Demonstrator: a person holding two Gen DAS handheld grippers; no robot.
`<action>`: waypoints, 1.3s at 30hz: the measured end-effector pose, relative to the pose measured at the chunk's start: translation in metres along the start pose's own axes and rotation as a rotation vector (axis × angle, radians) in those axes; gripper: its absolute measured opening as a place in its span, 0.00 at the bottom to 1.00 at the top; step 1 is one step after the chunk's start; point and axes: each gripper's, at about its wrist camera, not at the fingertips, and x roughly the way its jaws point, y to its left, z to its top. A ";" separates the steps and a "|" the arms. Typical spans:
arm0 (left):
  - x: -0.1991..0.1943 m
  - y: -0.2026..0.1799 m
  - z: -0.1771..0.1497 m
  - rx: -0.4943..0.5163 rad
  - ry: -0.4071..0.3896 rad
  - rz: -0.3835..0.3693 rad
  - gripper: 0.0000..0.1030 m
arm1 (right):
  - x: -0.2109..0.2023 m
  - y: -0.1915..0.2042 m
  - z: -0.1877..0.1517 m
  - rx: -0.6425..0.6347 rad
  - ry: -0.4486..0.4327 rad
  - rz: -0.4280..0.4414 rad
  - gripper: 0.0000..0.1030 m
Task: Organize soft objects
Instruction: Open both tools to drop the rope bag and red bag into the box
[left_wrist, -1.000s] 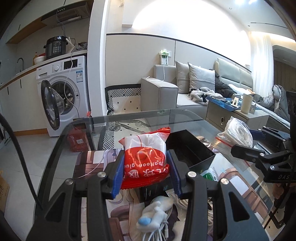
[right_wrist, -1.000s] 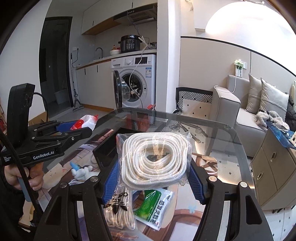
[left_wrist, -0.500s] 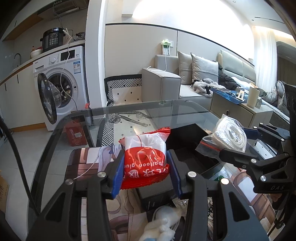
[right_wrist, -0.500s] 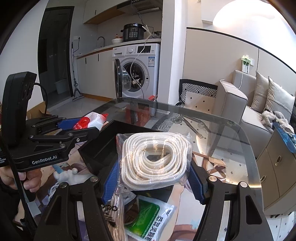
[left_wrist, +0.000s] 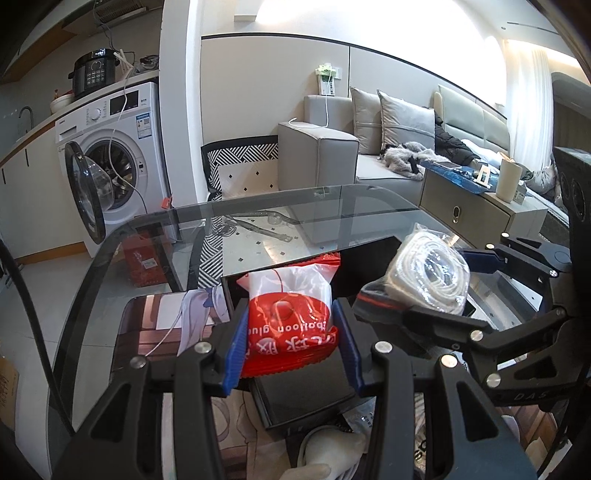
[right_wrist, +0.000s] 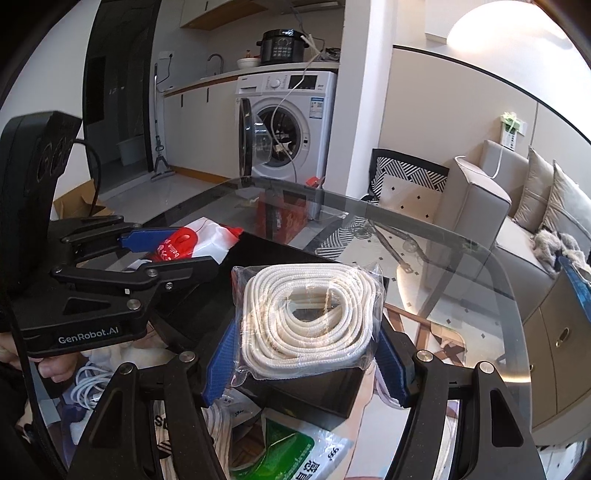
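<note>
My left gripper (left_wrist: 291, 343) is shut on a red and white balloon-glue packet (left_wrist: 290, 314), held over the near end of a black open box (left_wrist: 306, 395) on the glass table. The same packet (right_wrist: 192, 243) shows at the left of the right wrist view. My right gripper (right_wrist: 306, 354) is shut on a clear bag of coiled white rope (right_wrist: 306, 317), held above the black box (right_wrist: 332, 391). That rope bag (left_wrist: 428, 273) appears at the right in the left wrist view, beside the left packet.
The glass table (left_wrist: 258, 218) curves away ahead, its far rim close to a washing machine (left_wrist: 107, 162) and a grey sofa (left_wrist: 332, 155). A green packet (right_wrist: 295, 454), white cables (right_wrist: 88, 384) and a white soft toy (left_wrist: 328, 450) lie near the box. A cabinet (right_wrist: 565, 332) stands right.
Both grippers have moved forward and down over the black box, keeping their loads. The rope bag has come closer to the red packet in the left wrist view.
</note>
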 end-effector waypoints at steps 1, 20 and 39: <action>0.001 0.000 0.001 0.003 0.002 0.000 0.42 | 0.002 0.000 0.000 -0.005 0.004 0.003 0.65; 0.014 -0.001 0.001 0.023 0.038 -0.022 0.46 | 0.020 -0.009 -0.002 -0.020 0.026 0.071 0.70; -0.036 0.003 0.000 -0.040 -0.054 -0.045 1.00 | -0.050 -0.012 -0.016 0.086 -0.054 0.031 0.99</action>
